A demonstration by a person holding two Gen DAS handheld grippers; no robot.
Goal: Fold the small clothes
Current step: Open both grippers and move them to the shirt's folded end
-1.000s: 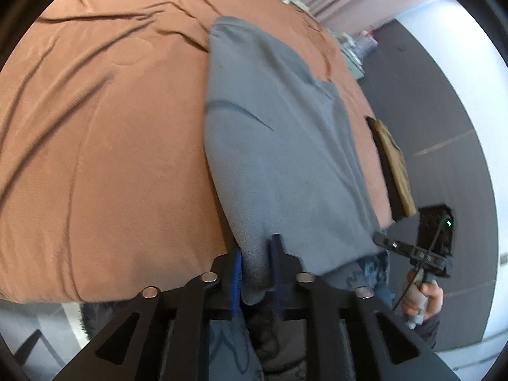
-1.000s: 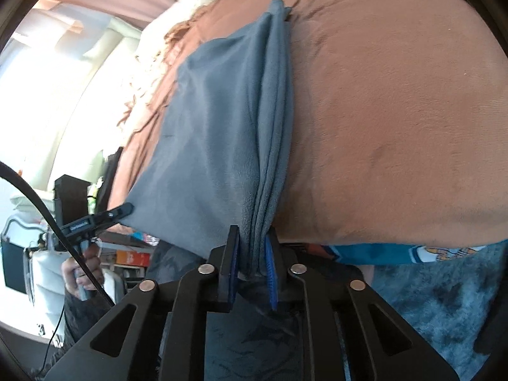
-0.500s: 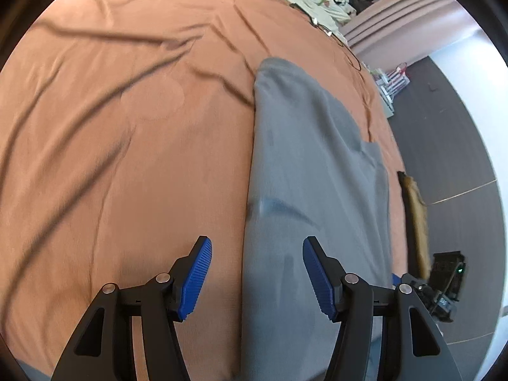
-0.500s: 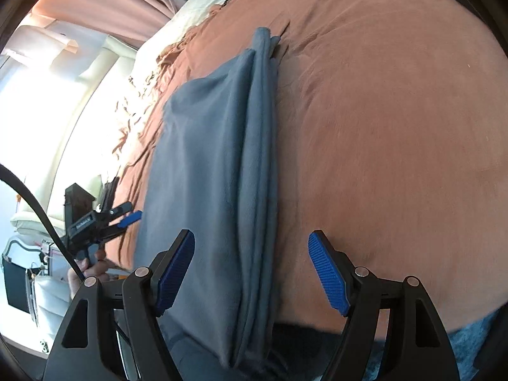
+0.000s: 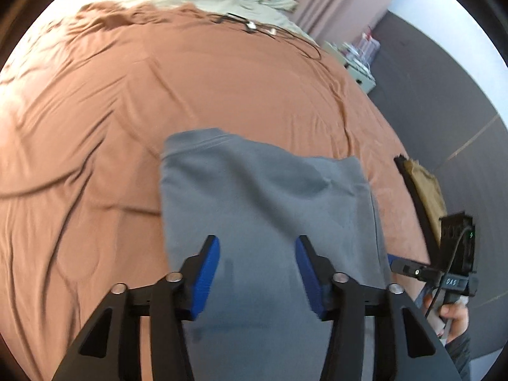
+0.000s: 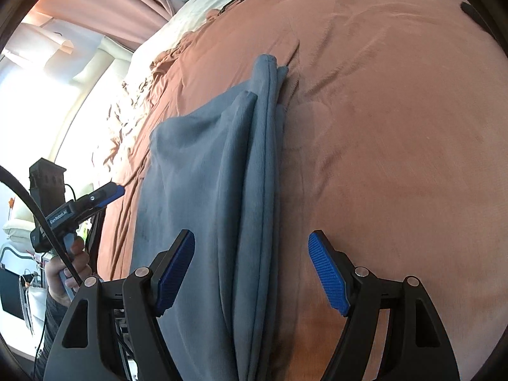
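Left claw (image 5: 257, 270) hovers over the near part of the grey garment (image 5: 263, 209), blue pads apart and closing at this moment, nothing pinched between them; cloth lies flat beneath, untouched as far as the view shows. Right claw (image 6: 250, 273) released, jaws spread wide, straddling the stacked folded edge of the same garment (image 6: 222, 190) without pressing it. Garment lies on the rust-brown bedspread (image 5: 95, 127), already folded lengthwise into a narrow panel. Long axis runs away from both claws, from the near bed edge toward the far end, where the hem (image 5: 197, 143) shows in the left view. In the right view the layered fold edges (image 6: 270, 158) sit on the panel's right side, nearly centred between the right pads; the smooth single face spreads off to the left. The person's left hand (image 6: 66, 263) and its tool appear at the left of the right view; the right hand (image 5: 454, 314) at the right of the left view, so the two claws flank the near end. Judgement: next fold is crosswise, near end carried along the long axis to the far end; both claws are about equally placed, the right nearer the thick edge. Motion blur in left view; contact uncertain.
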